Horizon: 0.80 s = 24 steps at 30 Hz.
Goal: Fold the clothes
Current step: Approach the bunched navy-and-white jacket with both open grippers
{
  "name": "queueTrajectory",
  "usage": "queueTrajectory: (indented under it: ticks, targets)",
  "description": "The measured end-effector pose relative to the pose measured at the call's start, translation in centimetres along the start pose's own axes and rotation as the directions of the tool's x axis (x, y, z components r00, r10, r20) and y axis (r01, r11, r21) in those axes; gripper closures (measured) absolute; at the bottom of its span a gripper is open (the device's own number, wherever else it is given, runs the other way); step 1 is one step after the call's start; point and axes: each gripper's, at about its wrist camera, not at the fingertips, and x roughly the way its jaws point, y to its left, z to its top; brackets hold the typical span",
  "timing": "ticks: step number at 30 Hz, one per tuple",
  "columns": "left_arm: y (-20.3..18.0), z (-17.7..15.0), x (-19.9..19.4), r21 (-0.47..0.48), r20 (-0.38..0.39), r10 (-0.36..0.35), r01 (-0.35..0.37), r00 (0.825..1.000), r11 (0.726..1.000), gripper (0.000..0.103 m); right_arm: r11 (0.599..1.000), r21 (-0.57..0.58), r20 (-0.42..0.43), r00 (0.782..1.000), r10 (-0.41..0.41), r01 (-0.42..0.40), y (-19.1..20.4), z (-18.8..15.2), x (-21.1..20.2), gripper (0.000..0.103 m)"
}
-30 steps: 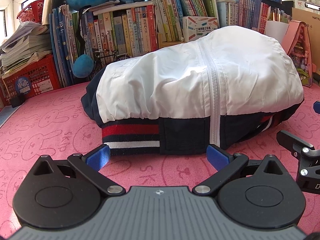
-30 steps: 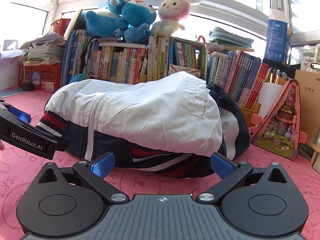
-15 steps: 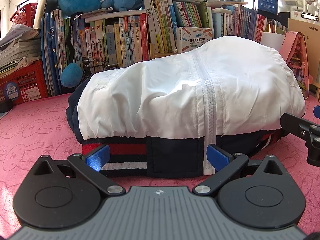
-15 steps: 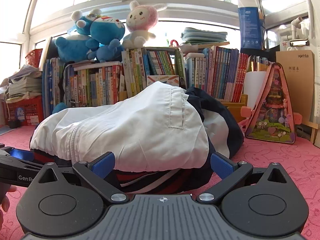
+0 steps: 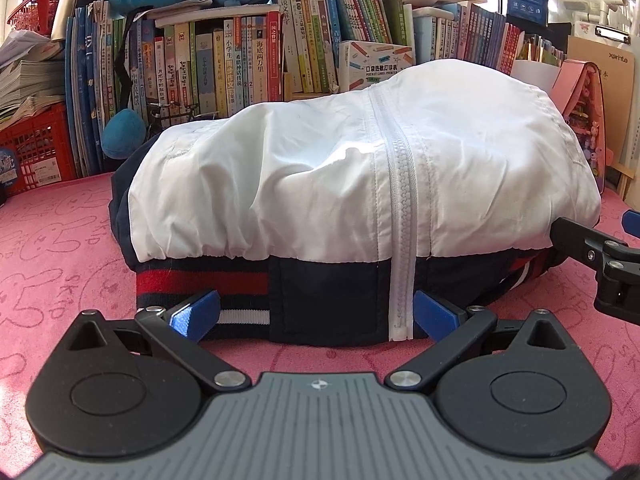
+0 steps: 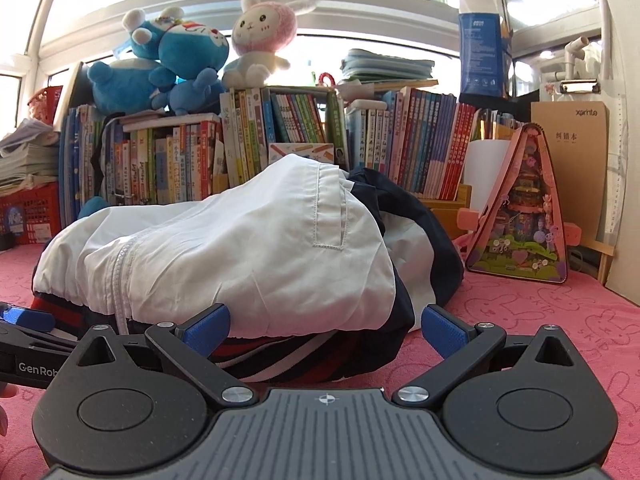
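A white jacket (image 5: 320, 184) with a navy hem, red and white striped rib and a white zip lies in a folded mound on the pink mat (image 5: 60, 232). My left gripper (image 5: 316, 314) is open, its blue fingertips at either side of the hem's front edge, low on the mat. In the right wrist view the same jacket (image 6: 248, 256) fills the middle. My right gripper (image 6: 326, 330) is open as well, its fingertips straddling the striped lower edge at the jacket's right end. Each gripper shows at the edge of the other's view.
A row of books (image 6: 280, 148) stands behind the jacket, with blue plush toys (image 6: 172, 68) and a pink rabbit (image 6: 260, 44) on top. A red basket (image 5: 32, 148) is at the left. A pink triangular toy house (image 6: 524, 220) stands at the right.
Both grippers have moved in closer to the jacket and lower toward the mat. Their fingertips now reach the hem. Both stayed open.
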Motion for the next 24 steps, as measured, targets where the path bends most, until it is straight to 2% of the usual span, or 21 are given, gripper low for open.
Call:
queueTrajectory:
  ticks: [12, 17, 20, 24]
  targets:
    - [0.0, -0.1, 0.1, -0.013, -0.001, 0.031, -0.031, 1.000, 0.999, 0.000, 0.999, -0.013, -0.029, 0.999, 0.034, -0.034, 0.1, 0.0, 0.4, 0.000]
    - [0.1, -0.6, 1.2, -0.021, -0.098, 0.056, -0.058, 0.994, 0.998, 0.000, 0.998, -0.020, -0.055, 0.997, 0.051, -0.053, 0.2, 0.0, 0.8, 0.000]
    - [0.5, -0.7, 1.1, -0.042, -0.091, 0.041, -0.045, 0.995, 0.998, 0.000, 0.998, -0.017, -0.078, 0.995, 0.066, -0.068, 0.2, 0.0, 1.2, 0.000]
    - [2.1, -1.0, 1.2, -0.106, -0.089, -0.028, 0.019, 0.996, 0.994, 0.000, 0.997, -0.006, -0.108, 0.991, 0.081, -0.082, -0.1, -0.1, 1.5, 0.000]
